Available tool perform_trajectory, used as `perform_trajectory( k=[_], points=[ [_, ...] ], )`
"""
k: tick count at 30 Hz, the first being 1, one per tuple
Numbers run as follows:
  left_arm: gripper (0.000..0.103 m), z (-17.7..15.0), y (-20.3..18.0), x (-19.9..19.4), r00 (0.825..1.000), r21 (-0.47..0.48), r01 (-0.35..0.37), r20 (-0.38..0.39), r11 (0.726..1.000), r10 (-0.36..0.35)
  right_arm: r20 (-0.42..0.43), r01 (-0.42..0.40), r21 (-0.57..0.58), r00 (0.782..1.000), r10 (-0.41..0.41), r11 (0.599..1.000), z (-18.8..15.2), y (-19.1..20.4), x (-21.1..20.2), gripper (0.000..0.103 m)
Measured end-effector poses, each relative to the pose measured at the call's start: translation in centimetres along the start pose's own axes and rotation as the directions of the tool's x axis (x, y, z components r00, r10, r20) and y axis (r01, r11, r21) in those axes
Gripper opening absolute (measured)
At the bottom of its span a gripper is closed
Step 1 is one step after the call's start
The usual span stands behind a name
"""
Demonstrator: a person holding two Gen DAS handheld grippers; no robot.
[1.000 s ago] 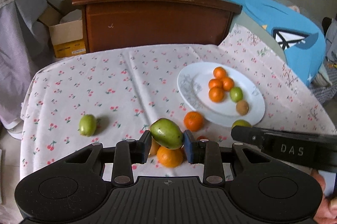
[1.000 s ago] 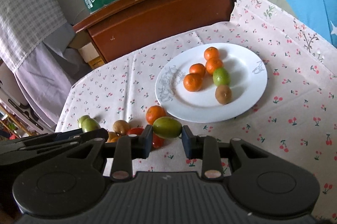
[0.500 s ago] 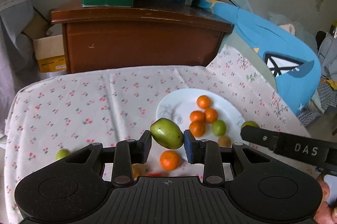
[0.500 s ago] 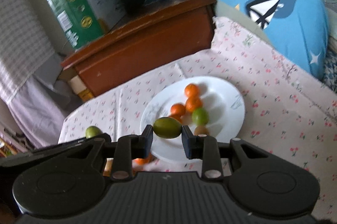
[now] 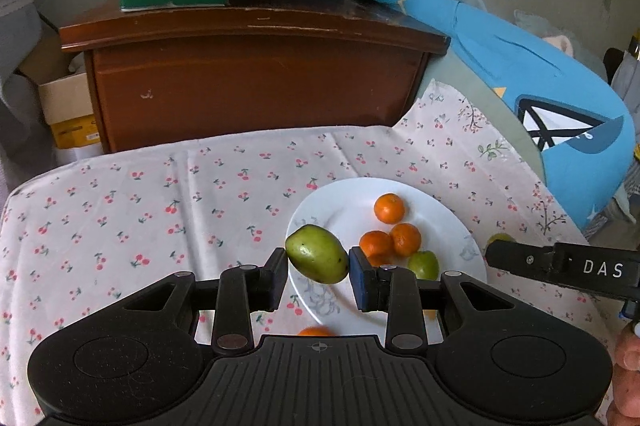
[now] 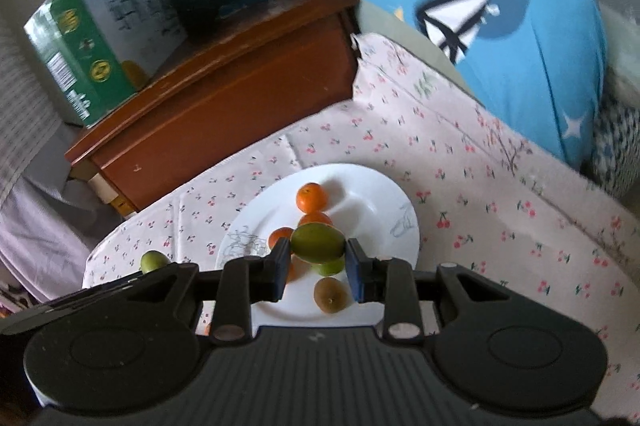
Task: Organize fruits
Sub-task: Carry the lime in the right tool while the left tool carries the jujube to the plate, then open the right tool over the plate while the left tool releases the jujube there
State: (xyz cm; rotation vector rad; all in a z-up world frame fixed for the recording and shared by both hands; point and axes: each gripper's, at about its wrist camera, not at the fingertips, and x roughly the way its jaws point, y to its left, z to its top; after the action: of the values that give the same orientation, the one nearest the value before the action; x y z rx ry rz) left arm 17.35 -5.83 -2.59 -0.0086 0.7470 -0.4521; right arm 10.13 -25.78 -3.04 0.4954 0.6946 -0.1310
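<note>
Presently left gripper [image 5: 318, 264] clamped on green fruit [image 5: 317, 259], jaws narrow, pads pressing both ends; fruit held clear above near rim of white plate [image 5: 352, 194]. Right gripper [image 6: 316, 258] likewise closed on second green fruit [image 6: 318, 243], held over plate centre. Ahead of both grippers on plate: tangerines [image 5: 389, 208], small green fruit [image 5: 424, 264]; kiwi [image 6: 330, 295] below right gripper.

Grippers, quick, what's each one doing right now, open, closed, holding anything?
Left gripper: closed on a green fruit, held above the white plate.
Right gripper: closed on another green fruit, also over the plate.
</note>
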Motion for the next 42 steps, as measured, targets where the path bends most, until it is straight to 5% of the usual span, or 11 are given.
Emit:
perform_trajectory(
  k=[18,26,28,30,42],
  points=[
    [0.03,1.3,-1.0,4.9,0.999,0.018,0.01,-0.053,1.0,-0.009,-0.072,0.104,0.083,0.993,-0.098,0.991,0.7,-1.6,3.6,0.03],
    [0.033,2.0,-0.5,4.7,0.999,-0.019,0.03,-0.044,0.999,-0.03,-0.093,0.068,0.142,0.994,-0.055,0.988,0.9,-2.1,4.5,0.033],
    [0.037,2.2,-0.3,4.3,0.999,-0.033,0.03,-0.041,0.999,-0.032,-0.086,0.054,0.142,0.995,-0.042,0.988,0.9,-2.0,4.5,0.033],
    [0.054,2.4,-0.1,3.8,0.999,-0.052,0.022,-0.033,0.998,-0.024,-0.081,0.038,0.143,0.996,-0.026,0.989,1.0,-2.0,4.3,0.034],
    [0.065,2.6,1.5,-0.4,0.999,-0.059,-0.047,-0.029,0.997,0.046,-0.058,-0.029,0.029,0.998,0.03,0.999,0.6,0.3,3.3,0.036]
  ],
)
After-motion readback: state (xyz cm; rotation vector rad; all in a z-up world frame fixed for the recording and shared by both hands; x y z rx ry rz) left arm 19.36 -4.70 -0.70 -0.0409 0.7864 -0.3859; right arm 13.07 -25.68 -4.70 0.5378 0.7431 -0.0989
